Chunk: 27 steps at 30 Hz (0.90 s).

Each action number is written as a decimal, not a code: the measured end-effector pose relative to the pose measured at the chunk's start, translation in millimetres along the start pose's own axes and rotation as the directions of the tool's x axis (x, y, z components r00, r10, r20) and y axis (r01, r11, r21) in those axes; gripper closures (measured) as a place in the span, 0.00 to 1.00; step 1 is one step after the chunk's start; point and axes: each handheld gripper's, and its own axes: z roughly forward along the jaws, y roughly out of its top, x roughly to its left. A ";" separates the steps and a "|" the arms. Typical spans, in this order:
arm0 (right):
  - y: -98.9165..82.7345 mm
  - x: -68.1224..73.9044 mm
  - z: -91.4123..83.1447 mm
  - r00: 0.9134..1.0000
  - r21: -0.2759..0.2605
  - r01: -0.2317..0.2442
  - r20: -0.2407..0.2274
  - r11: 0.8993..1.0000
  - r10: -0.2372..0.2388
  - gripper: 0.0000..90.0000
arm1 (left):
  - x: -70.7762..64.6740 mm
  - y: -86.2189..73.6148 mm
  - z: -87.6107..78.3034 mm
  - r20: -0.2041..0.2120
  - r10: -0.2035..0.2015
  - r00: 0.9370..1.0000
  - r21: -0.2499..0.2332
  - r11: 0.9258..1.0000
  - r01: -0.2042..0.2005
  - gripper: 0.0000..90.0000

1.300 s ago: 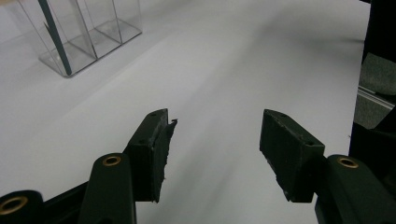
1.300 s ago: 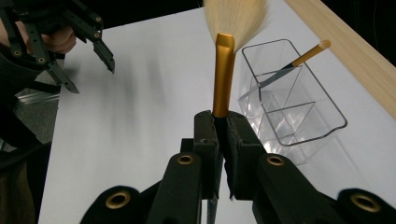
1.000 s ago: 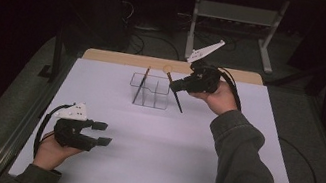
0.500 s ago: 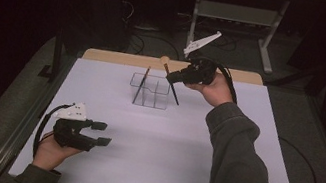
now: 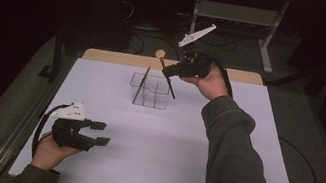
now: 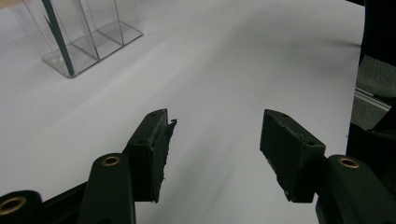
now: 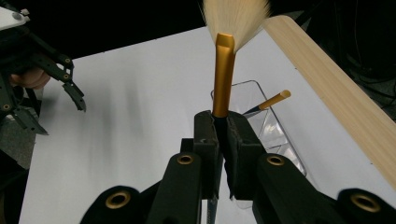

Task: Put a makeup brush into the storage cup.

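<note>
While clamped in the right gripper [image 7: 223,128] by its gold ferrule above the clear organizer [image 5: 151,91] at twelve o'clock, makeup brush [image 5: 166,73] reads light, stiff-handled, soft-bristled, slippery, so best gripped mid-handle; left gripper [image 5: 102,133], at seven o'clock, agape and empty.

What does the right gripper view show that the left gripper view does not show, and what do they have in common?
Right gripper view: the right gripper shut on a makeup brush with a gold ferrule and pale fanned bristles, the wooden table edge and, farther off, the left gripper.

Left gripper view: the left gripper's own jaws standing open with nothing between them, above bare table.

Both: the white table surface and the clear organizer with a slim second brush leaning in it.
</note>
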 end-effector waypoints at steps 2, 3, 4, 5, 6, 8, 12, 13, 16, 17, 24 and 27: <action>2.2 -1.3 0.8 1.000 -0.003 -0.002 0.003 1.000 0.002 0.92 | 0.6 -0.1 -0.1 -0.001 0.005 1.000 0.001 1.000 -0.005 0.46; 3.5 -2.0 1.4 1.000 -0.006 0.000 0.004 1.000 0.000 0.92 | 0.5 -0.2 0.1 0.001 0.002 1.000 0.001 1.000 -0.002 0.46; 4.8 -2.2 1.9 1.000 -0.004 -0.007 0.003 1.000 0.007 0.92 | 0.3 -0.2 0.2 0.001 0.001 1.000 0.001 1.000 -0.001 0.46; 6.3 -2.8 2.7 1.000 -0.005 -0.007 0.003 1.000 0.007 0.92 | 0.1 -0.2 0.4 0.002 0.000 1.000 -0.001 1.000 0.000 0.46; 7.9 -3.2 3.5 1.000 -0.006 -0.005 0.003 1.000 0.005 0.92 | 0.2 -0.2 0.3 0.002 0.001 1.000 0.000 1.000 -0.001 0.46; 10.7 -4.4 4.9 1.000 -0.004 -0.009 0.004 1.000 0.009 0.92 | 0.5 -0.4 0.1 0.003 0.001 1.000 0.001 1.000 -0.001 0.46; 16.4 -8.0 7.7 1.000 -0.002 -0.009 0.005 1.000 0.009 0.92 | 1.2 -1.4 0.1 0.005 -0.004 1.000 0.002 1.000 0.004 0.46; 17.4 -8.8 8.6 1.000 -0.006 -0.007 0.005 1.000 0.007 0.92 | 1.4 -1.4 -0.1 0.006 -0.003 1.000 0.001 1.000 0.003 0.46; 21.2 -11.5 12.2 1.000 -0.001 -0.008 0.008 1.000 0.008 0.92 | 1.6 -1.6 -0.6 0.004 -0.003 1.000 0.000 1.000 0.003 0.46; 21.9 -12.0 13.2 1.000 -0.005 -0.012 0.006 1.000 0.013 0.92 | 1.8 -1.6 -0.8 0.004 -0.003 1.000 0.000 1.000 0.003 0.46; 28.9 -17.5 21.6 1.000 0.004 -0.010 0.018 1.000 0.010 0.92 | 2.2 -1.8 -1.8 -0.003 -0.006 1.000 -0.004 1.000 0.006 0.46; 32.8 -19.5 24.9 1.000 0.004 -0.006 0.020 1.000 0.006 0.92 | 2.2 -2.0 -1.5 0.001 -0.007 1.000 0.000 1.000 0.007 0.46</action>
